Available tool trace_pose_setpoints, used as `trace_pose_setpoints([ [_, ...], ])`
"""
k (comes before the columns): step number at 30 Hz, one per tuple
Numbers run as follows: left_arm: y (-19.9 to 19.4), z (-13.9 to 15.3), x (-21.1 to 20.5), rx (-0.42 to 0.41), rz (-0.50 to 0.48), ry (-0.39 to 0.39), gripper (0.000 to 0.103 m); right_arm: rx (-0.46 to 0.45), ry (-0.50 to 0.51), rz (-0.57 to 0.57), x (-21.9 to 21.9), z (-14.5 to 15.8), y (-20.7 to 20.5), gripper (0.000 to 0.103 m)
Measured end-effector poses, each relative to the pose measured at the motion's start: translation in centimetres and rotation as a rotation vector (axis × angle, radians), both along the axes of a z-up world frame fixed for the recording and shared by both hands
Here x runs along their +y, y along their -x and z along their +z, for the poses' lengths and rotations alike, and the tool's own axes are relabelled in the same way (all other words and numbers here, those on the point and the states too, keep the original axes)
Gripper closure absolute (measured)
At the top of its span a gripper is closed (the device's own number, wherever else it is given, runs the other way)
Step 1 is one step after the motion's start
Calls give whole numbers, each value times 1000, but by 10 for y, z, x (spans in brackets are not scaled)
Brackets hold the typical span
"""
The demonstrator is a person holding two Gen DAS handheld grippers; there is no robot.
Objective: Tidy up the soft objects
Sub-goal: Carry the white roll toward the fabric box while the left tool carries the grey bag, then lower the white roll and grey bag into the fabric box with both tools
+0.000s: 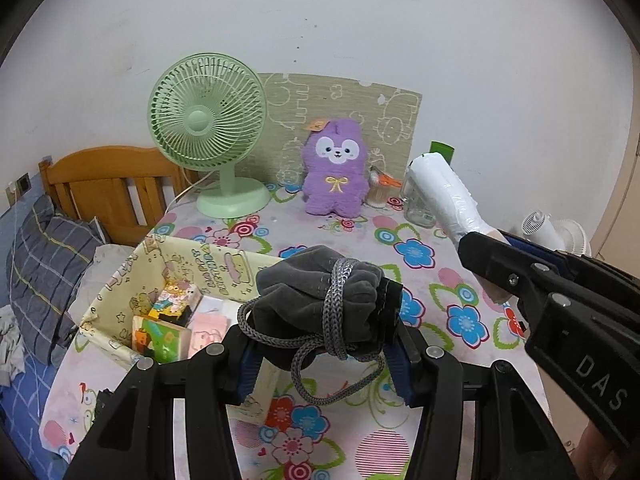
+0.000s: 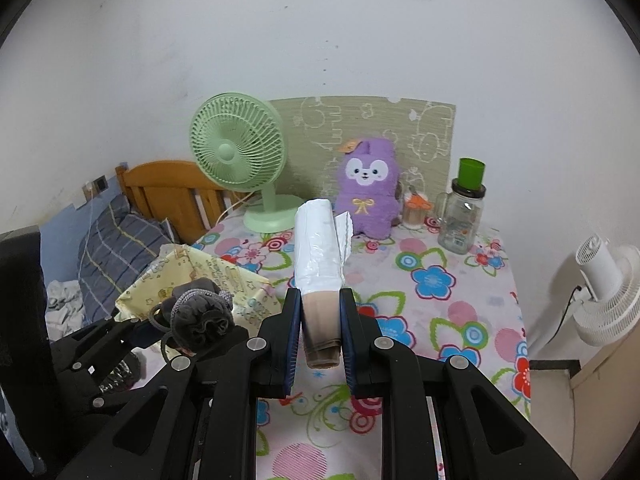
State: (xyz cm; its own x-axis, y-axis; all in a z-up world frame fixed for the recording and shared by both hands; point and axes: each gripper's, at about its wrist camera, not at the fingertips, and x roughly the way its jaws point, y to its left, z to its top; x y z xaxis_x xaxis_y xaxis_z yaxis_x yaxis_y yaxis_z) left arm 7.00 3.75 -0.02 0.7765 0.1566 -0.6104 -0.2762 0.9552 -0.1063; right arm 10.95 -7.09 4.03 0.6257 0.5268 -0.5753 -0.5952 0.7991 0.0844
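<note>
Left hand-held gripper [image 1: 326, 350]: closed on grey drawstring pouch [image 1: 320, 304], blue pads pressed to both sides of the bundle; grey cord [image 1: 340, 300] wrapped round the pouch, loose loops hanging below the jaws. Pouch held clear of the counter [image 1: 440, 280], at 6 o'clock in the left wrist view, just beside the near right corner of the yellow printed box [image 1: 192, 264].

Right hand-held gripper [image 2: 320, 320]: nearly closed, clamped on the brown core end of a white plastic roll [image 2: 320, 240]; roll pointing away toward 12 o'clock, loose serrated flap at its right side. Same roll visible at 3 o'clock in the left wrist view, raised above the counter.

Yellow printed box: open-topped, at 9 o'clock of the pouch, on the counter's left edge; small colourful packets [image 1: 168, 320] inside.

Counter: covered with flower-print cloth.

Green desk fan [image 1: 208, 120]: upright, at 11 o'clock, at the counter's far edge.

Purple plush toy [image 1: 336, 172]: upright at 12 o'clock, leaning against a patterned panel [image 1: 352, 112] on the wall.

Glass jar with green cap [image 2: 464, 208]: at 2 o'clock in the right wrist view, near the plush toy.

White fan [image 2: 604, 292]: off the counter, at 3 o'clock.

Bed with wooden headboard [image 1: 104, 184]: at 9 o'clock, beyond the box.
</note>
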Motion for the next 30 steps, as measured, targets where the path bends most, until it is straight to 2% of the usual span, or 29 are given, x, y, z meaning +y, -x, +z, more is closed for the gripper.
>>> trace_pose_setpoints([
  [30, 1, -16, 81, 33, 107, 24, 48, 22, 19, 110, 89, -12, -6, 82],
])
